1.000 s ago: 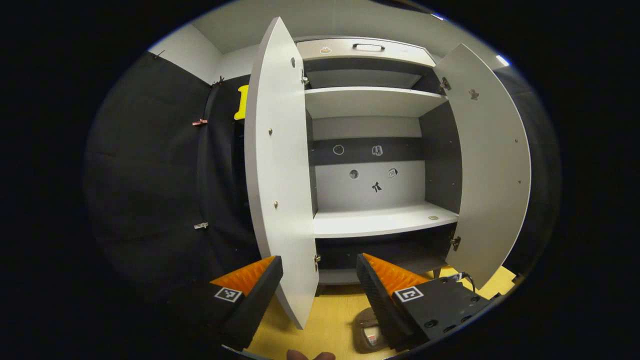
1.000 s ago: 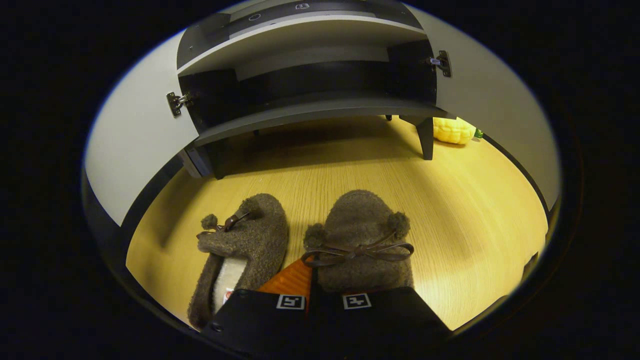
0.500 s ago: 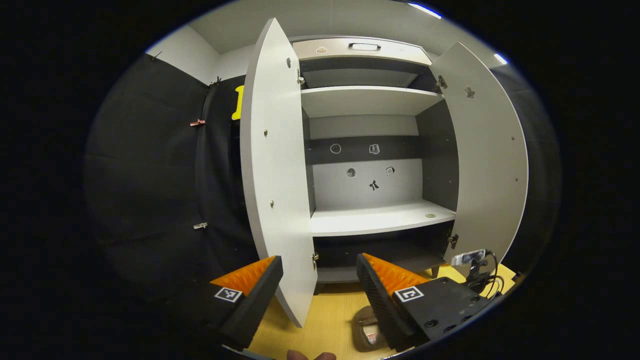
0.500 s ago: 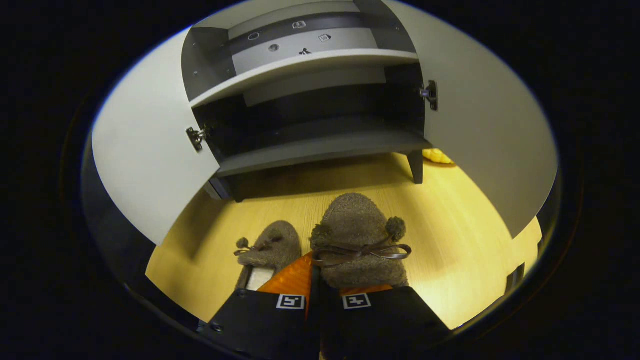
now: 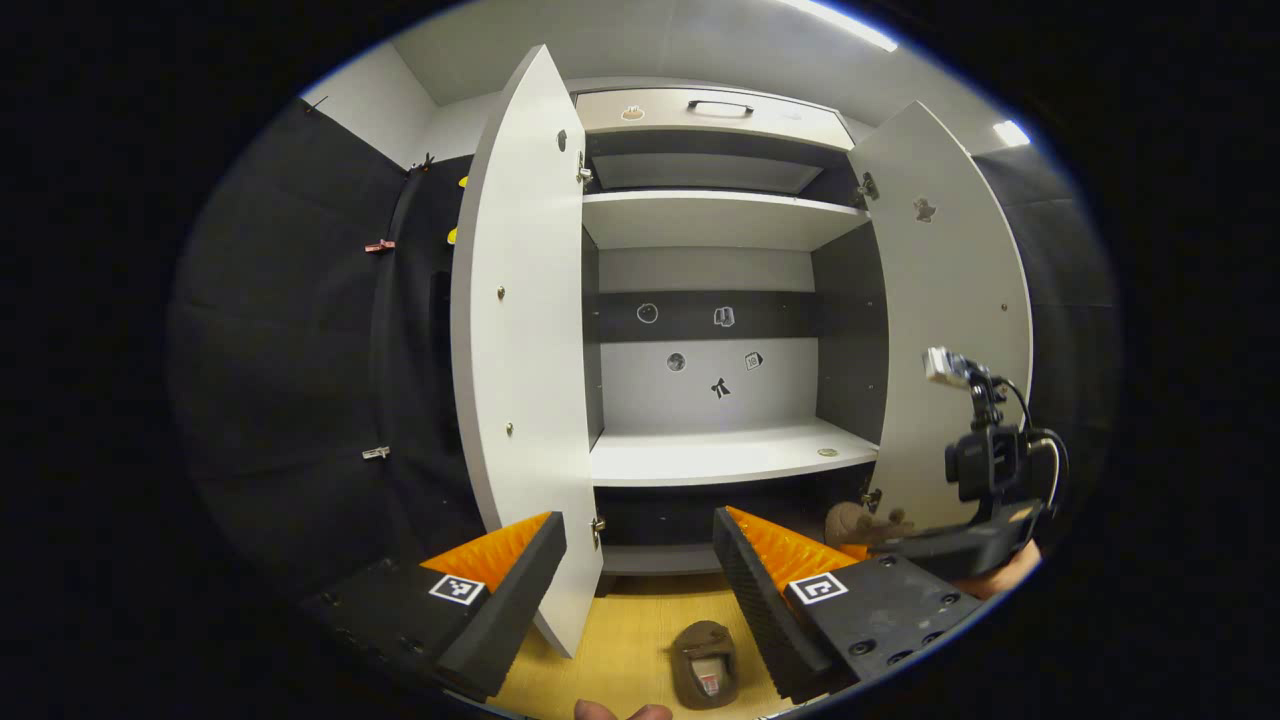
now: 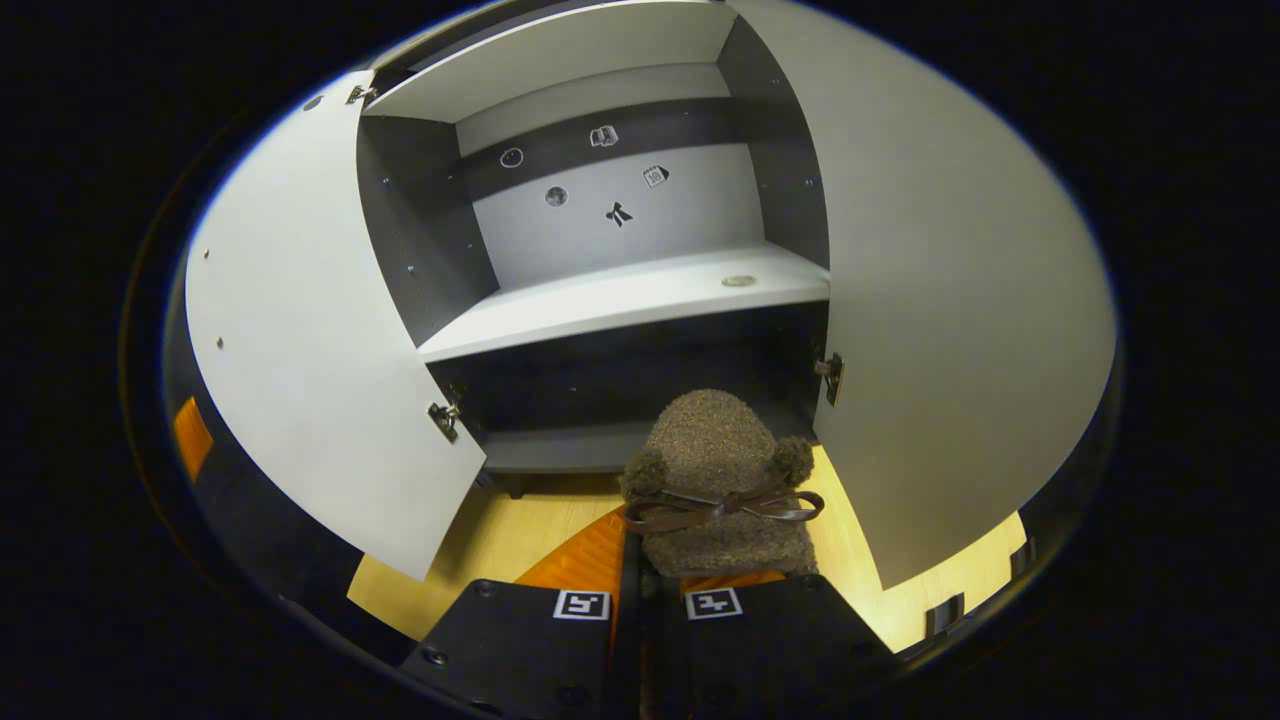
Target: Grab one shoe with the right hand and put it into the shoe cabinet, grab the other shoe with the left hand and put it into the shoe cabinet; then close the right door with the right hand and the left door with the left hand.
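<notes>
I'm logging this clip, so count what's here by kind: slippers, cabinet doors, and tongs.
Slippers: 2, one held in the right tongs as the held slipper, one floor slipper.
Cabinet doors: 2, left door and right door, both open.
Tongs: 2, including the left tongs.
Total: 6.
</notes>
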Action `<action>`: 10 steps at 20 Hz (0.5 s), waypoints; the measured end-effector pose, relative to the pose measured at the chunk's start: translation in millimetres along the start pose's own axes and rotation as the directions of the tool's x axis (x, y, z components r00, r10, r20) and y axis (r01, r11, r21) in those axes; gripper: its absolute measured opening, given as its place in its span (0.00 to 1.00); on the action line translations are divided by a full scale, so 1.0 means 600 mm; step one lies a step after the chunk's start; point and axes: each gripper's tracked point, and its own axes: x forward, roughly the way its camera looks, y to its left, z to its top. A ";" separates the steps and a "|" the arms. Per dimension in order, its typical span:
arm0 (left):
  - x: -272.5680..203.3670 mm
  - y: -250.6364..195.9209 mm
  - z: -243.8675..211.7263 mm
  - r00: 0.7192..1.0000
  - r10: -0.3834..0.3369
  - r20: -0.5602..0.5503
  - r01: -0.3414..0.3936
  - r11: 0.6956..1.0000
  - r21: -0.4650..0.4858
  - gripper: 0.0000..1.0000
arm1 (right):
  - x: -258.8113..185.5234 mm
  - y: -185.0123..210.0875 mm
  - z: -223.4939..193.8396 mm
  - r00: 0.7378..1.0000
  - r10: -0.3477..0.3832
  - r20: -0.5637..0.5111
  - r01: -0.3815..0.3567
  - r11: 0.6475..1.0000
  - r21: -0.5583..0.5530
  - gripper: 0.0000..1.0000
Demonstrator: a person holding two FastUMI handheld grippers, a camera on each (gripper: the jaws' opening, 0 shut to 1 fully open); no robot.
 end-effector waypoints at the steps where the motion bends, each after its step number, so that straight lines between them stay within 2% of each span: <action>1: -0.001 -0.001 0.001 1.000 -0.003 0.001 0.003 1.000 0.001 0.95 | -0.001 0.003 0.026 1.000 0.004 0.008 -0.004 1.000 -0.006 0.13; 6: 0.001 -0.004 0.002 1.000 -0.014 0.005 0.014 1.000 -0.005 0.95 | 0.036 0.009 0.161 0.997 0.014 0.080 -0.008 0.998 -0.069 0.13; 10: 0.005 -0.002 -0.002 1.000 -0.015 0.000 0.015 0.999 -0.029 0.95 | 0.090 0.025 0.274 0.990 0.023 0.143 -0.016 0.999 -0.046 0.13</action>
